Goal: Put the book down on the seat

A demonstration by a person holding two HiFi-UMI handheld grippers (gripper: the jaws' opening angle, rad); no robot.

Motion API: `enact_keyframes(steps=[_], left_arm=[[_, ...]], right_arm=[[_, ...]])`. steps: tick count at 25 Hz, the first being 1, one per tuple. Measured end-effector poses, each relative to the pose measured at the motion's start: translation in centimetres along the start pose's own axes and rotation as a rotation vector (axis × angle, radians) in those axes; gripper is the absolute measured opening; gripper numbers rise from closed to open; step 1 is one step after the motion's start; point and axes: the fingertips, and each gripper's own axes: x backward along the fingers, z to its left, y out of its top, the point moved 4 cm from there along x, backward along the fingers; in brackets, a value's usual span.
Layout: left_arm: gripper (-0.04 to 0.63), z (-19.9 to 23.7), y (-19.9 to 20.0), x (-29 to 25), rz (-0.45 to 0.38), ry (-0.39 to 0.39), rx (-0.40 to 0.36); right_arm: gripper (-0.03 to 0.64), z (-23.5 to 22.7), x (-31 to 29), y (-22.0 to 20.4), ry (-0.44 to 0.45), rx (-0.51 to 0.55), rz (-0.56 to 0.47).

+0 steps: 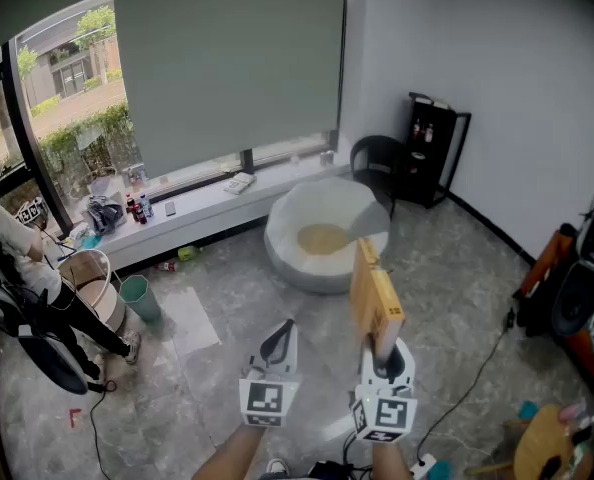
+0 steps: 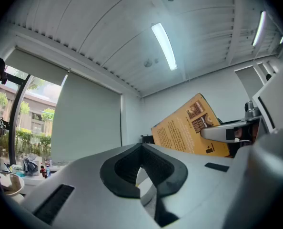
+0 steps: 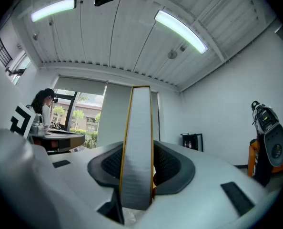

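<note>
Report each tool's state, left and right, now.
Left tool: closed, nothing between its jaws.
Right tool: closed on the book, which it holds upright on edge.

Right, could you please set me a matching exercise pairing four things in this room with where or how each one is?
1 book
2 left hand-held gripper
3 round white seat
4 black shelf

a standing against the white wall
b clamped upright in the right hand-held gripper
c holding nothing
d on the floor below the window

Pairs: 1-b, 2-c, 3-d, 4-a.
</note>
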Motion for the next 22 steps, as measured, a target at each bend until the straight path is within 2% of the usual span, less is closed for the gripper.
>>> enact_keyframes(steps=[3, 11, 15, 22], left_arm=[[0.006, -1.1, 0.9, -0.7, -0.031, 0.003, -0.043], [0.006, -3.9, 1.7, -2.0, -0.032, 0.007, -0.042], [0.006, -5.5, 1.8, -2.6, -0.048, 0.014, -0.08], [0.006, -7.0, 1.1, -3.8, -0.032, 0.019, -0.084]], right_arm=[[0.149, -1.1, 0.0, 0.2, 0.005, -0.003, 0.0], [0.149, -3.6, -0.1, 0.2, 0.026, -0.009, -0.009], [0.149, -5.2, 0.2, -0.1, 0.033, -0.016, -0.007], [0.15, -7.3, -0.2, -1.3, 0.04, -0.054, 0.01]])
